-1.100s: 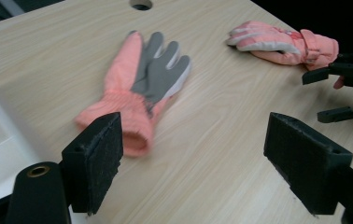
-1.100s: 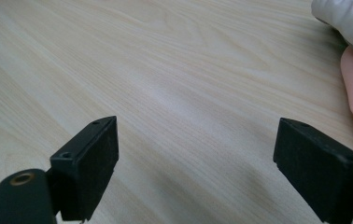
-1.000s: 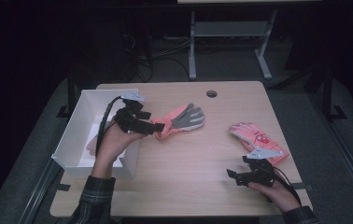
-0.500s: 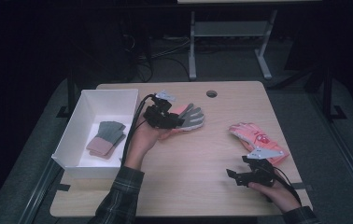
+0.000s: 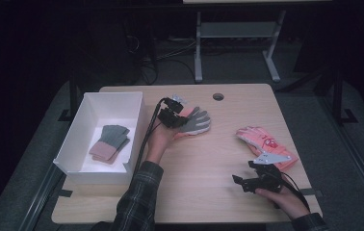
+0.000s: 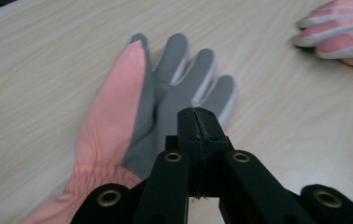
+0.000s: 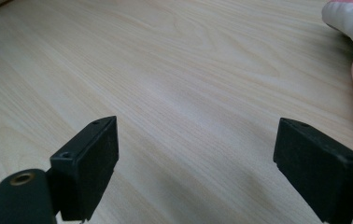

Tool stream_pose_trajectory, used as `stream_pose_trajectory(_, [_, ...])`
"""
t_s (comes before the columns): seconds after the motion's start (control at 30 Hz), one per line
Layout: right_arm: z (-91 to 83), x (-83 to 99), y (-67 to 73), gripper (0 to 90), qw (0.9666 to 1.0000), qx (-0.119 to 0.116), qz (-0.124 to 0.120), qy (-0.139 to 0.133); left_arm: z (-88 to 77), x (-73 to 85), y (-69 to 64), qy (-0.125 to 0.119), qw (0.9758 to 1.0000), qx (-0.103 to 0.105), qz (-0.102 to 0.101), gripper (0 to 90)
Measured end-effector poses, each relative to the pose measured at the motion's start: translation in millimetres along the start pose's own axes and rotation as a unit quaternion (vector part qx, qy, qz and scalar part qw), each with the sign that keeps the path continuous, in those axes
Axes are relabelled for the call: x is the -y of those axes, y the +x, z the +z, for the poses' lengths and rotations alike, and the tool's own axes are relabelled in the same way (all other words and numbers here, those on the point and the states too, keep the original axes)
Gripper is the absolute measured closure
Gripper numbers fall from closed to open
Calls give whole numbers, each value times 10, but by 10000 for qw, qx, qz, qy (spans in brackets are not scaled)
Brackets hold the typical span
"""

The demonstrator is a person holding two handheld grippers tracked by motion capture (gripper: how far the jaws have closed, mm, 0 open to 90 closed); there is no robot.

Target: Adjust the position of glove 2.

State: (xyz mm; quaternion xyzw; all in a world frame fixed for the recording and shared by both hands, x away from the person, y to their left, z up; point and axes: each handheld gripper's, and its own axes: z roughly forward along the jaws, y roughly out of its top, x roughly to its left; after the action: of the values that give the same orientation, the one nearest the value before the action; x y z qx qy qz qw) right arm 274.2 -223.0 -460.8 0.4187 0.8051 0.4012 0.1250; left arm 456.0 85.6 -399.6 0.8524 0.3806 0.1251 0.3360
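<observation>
Wood table (image 5: 204,159), dark rm, gloves.

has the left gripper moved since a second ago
Yes: the left gripper went from above the white box rightward to the grey-and-pink glove, jaws closing.

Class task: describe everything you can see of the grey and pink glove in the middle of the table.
The glove lies flat on the wooden table, its grey fingers spread away from the left hand-held gripper. Palm and fingers look like grey knit with pale edging; a pink fabric panel runs along one side down to a gathered cuff. The gripper's jaws, just closed, meet above the palm; whether they pinch any fabric is unclear.
</observation>
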Motion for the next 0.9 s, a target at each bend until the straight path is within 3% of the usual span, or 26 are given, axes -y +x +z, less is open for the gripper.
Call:
stream_pose_trajectory(0.07, [-2,1,-3,140,10000,-1,31,0,55,1,35,42,9999,-98,39,897])
stream_pose_trajectory(0.2, [-7,3,-8,140,10000,-5,50,5,148,14,119,31,9997,-199,-111,898])
stream_pose_trajectory(0.33, [-6,2,0,140,10000,-21,14,-12,245,50,178,238,9994,-201,-180,897])
stream_pose_trajectory(0.63, [-12,10,-17,140,10000,-14,32,15,285,151,122,390,9991,95,-158,898])
stream_pose_trajectory(0.9, [-6,8,0,140,10000,13,-10,18,182,264,-78,522,9979,385,8,899])
